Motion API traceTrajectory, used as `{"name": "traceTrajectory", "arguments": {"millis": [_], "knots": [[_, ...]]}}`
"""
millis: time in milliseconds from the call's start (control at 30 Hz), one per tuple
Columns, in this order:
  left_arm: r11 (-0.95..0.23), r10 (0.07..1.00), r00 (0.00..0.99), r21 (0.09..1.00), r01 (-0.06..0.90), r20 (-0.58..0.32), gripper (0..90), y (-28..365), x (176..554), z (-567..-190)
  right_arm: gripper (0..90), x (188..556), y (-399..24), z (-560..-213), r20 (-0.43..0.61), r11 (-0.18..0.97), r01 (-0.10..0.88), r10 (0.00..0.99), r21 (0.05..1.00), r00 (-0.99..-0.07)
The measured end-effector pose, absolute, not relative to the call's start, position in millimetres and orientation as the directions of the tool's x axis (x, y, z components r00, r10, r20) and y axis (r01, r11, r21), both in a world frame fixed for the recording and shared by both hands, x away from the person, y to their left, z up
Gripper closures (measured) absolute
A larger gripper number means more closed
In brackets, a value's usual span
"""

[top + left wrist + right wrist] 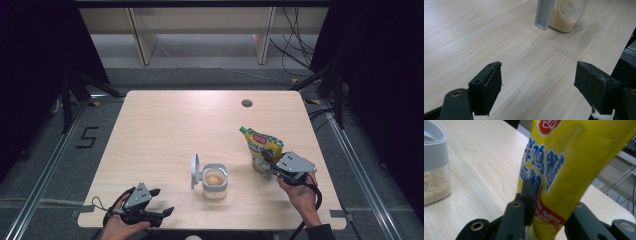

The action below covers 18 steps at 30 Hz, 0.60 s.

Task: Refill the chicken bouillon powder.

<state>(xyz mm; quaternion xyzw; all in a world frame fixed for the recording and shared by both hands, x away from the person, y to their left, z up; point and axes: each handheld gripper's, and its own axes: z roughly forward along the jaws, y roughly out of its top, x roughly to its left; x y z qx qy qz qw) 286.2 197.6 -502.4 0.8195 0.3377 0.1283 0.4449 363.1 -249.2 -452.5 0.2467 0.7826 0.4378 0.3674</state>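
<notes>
A yellow pouch point(262, 148) with blue writing and a green cap stands tilted on the table's right side. My right gripper point(274, 167) is shut on its lower part; in the right gripper view the pouch point(564, 167) is squeezed between the two black jaws. A clear jar point(215, 181) of beige granules stands at the table's middle front, its grey lid point(194, 171) flipped up to the left. My left gripper point(159, 202) rests open near the front left edge, nothing between its fingers point(491, 85). The jar point(565, 15) lies ahead of it.
The wooden table point(175, 125) has a small round hole point(246, 103) at its back right. Dark frames and cables stand around the table. The table's front edge runs close under both hands.
</notes>
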Motion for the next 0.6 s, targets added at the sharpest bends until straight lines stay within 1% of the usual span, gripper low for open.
{"name": "traceTrajectory", "arguments": {"millis": [33, 100, 233, 367, 400, 500, 567, 600], "knots": [[-0.401, 0.664, 0.744, 0.808, 0.433, -0.069, 21.3, 198.7, 286.9, -501.9, 75.8, 362.2, -252.3, -453.5, -0.346, 0.483, 0.076, 0.719, 0.872, -0.603], [-0.403, 0.665, 0.744, 0.806, 0.434, -0.068, 21.3, 198.7, 287.2, -501.5, 75.2, 360.2, -256.2, -455.3, -0.338, 0.475, 0.086, 0.730, 0.876, -0.594], [-0.385, 0.669, 0.739, 0.814, 0.436, -0.079, 21.3, 198.4, 286.8, -502.0, 74.4, 357.5, -260.5, -457.6, -0.345, 0.477, 0.081, 0.733, 0.875, -0.587], [-0.389, 0.668, 0.741, 0.812, 0.434, -0.076, 21.3, 198.2, 286.7, -502.1, 72.7, 355.2, -262.5, -458.7, -0.333, 0.468, 0.099, 0.747, 0.878, -0.575], [-0.384, 0.668, 0.739, 0.814, 0.436, -0.081, 21.3, 198.0, 286.6, -502.2, 71.7, 353.5, -263.3, -459.4, -0.313, 0.456, 0.124, 0.759, 0.881, -0.571], [-0.370, 0.671, 0.736, 0.819, 0.439, -0.091, 21.3, 198.3, 287.1, -503.0, 69.3, 352.2, -269.0, -461.0, -0.321, 0.469, 0.135, 0.760, 0.873, -0.565], [-0.379, 0.665, 0.744, 0.826, 0.418, -0.072, 21.3, 198.7, 288.2, -503.3, 69.2, 350.8, -270.8, -462.8, -0.291, 0.439, 0.143, 0.771, 0.887, -0.567], [-0.369, 0.674, 0.734, 0.820, 0.437, -0.088, 21.3, 198.1, 287.0, -503.6, 69.1, 349.9, -271.0, -462.4, -0.276, 0.429, 0.152, 0.776, 0.891, -0.567]]}}
